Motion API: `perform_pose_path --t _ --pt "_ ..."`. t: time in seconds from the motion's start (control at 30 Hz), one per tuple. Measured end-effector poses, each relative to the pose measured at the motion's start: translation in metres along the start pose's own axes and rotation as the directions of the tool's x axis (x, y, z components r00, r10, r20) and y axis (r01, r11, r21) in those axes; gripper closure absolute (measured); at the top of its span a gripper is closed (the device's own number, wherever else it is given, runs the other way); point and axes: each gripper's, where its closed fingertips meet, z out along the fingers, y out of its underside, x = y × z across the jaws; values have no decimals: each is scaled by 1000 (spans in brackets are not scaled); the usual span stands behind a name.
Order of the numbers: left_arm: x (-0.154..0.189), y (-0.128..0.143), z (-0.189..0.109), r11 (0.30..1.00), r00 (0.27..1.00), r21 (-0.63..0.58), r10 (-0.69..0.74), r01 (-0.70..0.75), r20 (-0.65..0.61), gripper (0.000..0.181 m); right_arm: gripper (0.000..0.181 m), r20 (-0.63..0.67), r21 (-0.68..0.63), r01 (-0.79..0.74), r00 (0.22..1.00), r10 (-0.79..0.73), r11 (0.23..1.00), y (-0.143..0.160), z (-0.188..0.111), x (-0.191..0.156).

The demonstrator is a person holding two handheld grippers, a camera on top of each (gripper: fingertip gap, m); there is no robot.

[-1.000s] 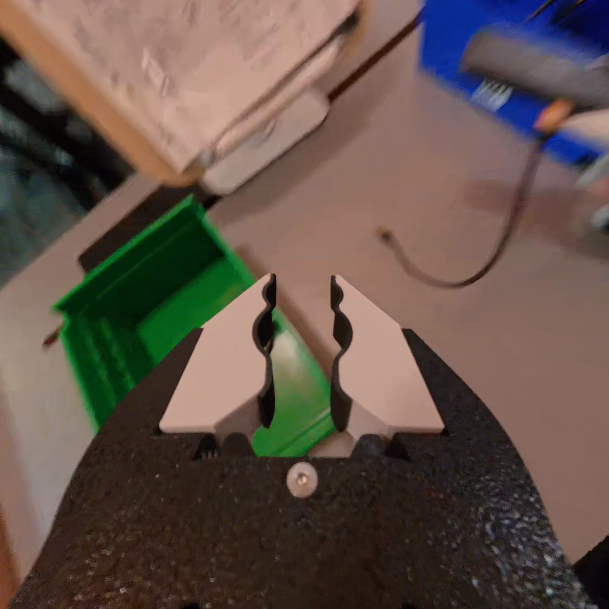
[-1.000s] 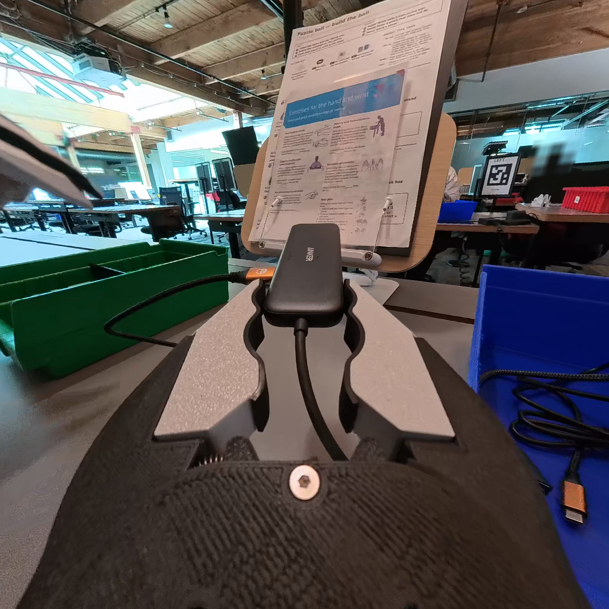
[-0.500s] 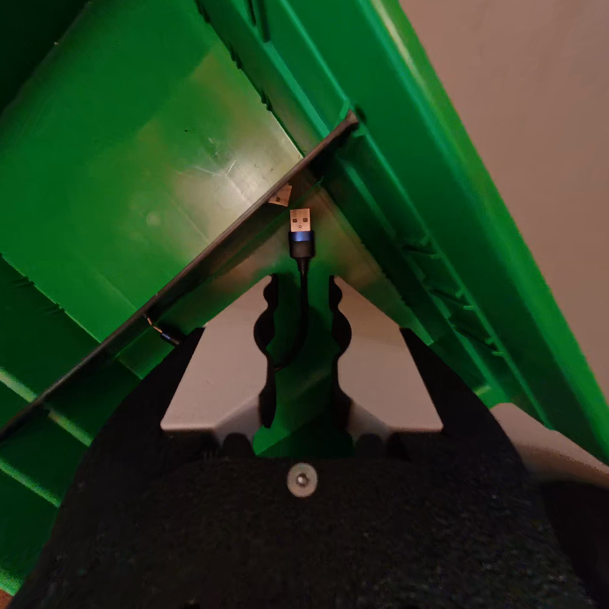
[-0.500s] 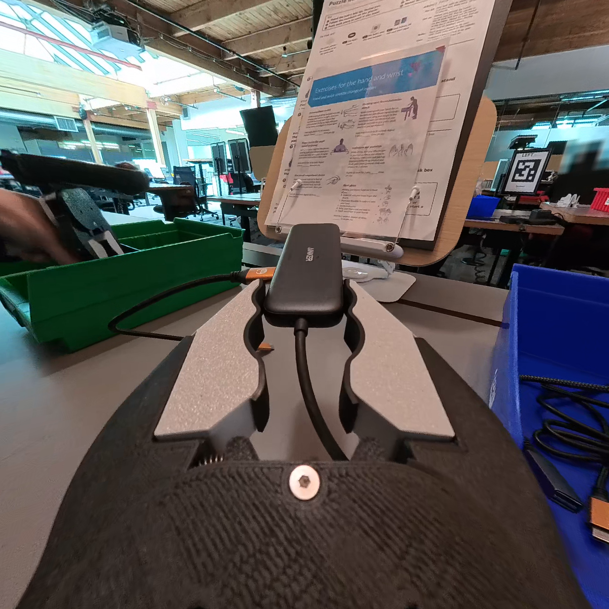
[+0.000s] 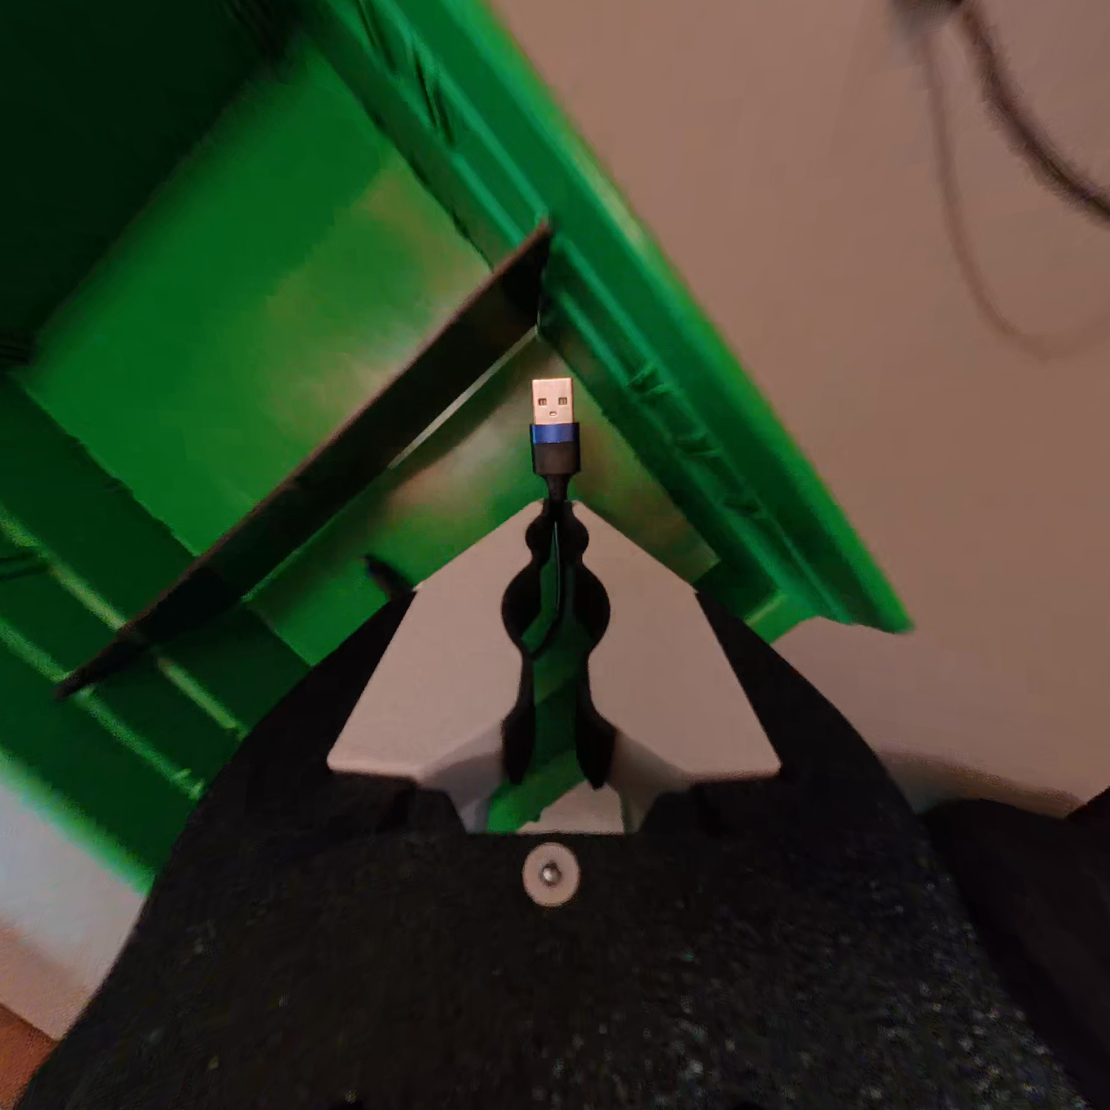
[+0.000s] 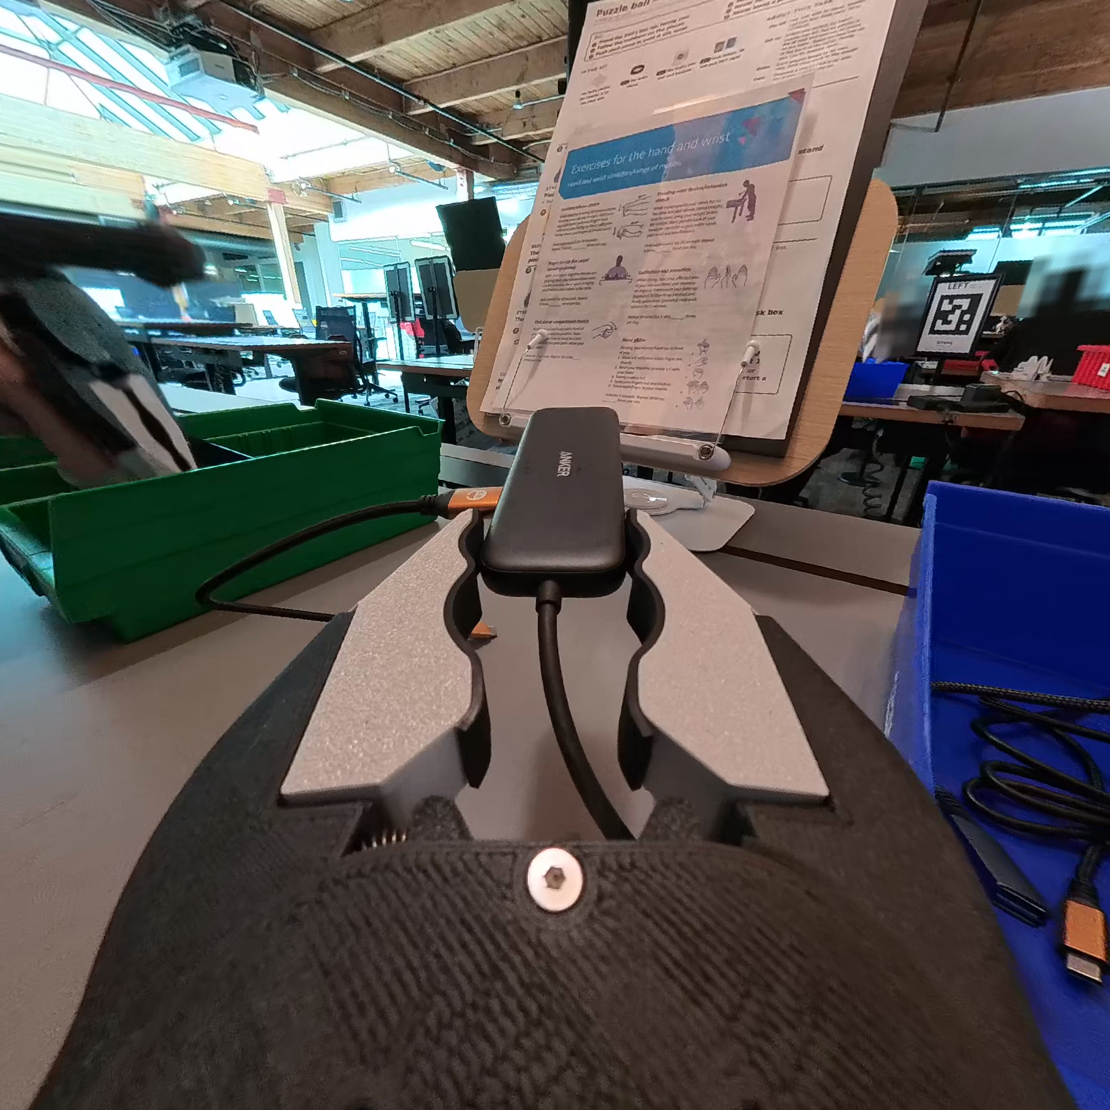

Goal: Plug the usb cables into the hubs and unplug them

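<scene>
My left gripper point(image 5: 555, 510) is shut on a thin black USB cable just behind its blue-collared USB-A plug point(image 5: 554, 427), which sticks out forward over the green bin point(image 5: 252, 270). My right gripper point(image 6: 555, 540) is shut on a dark grey USB hub point(image 6: 555, 486) and holds it above the grey table. An orange-collared plug point(image 6: 474, 497) sits in the hub's left side, and its black cable loops down to the table. The left gripper point(image 6: 138, 420) also shows blurred at the far left of the right wrist view, over the green bin point(image 6: 252, 510).
A blue bin point(image 6: 1015, 606) at the right holds coiled black cables and an orange-ended plug point(image 6: 1084, 937). A wooden document stand point(image 6: 679, 264) with printed sheets stands behind the hub. A black divider point(image 5: 336, 456) crosses the green bin. Grey table point(image 5: 841, 300) lies right of the bin.
My left gripper went down into the green bin, shut on the blue-collared USB cable and has lifted it. The right gripper keeps holding the hub, shifted slightly.
</scene>
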Motion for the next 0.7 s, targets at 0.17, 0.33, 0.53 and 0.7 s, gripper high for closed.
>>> perform_pose_path --t 0.17,0.33,0.53,0.7 --pt "24 -51 -82 922 988 363 92 -132 126 181 136 3 4 -3 1000 3 1000 -1 0 0" --pt "76 -90 -147 706 942 624 262 -334 209 181 136 5 8 2 1000 -2 1000 -3 -1 -1" --pt "154 -115 -165 490 842 763 524 -421 129 181 136 5 12 4 1000 -4 1000 -4 -1 -1" --pt "157 -128 -99 713 878 568 477 -411 37 181 135 23 9 5 1000 -6 1000 -4 -2 -3"
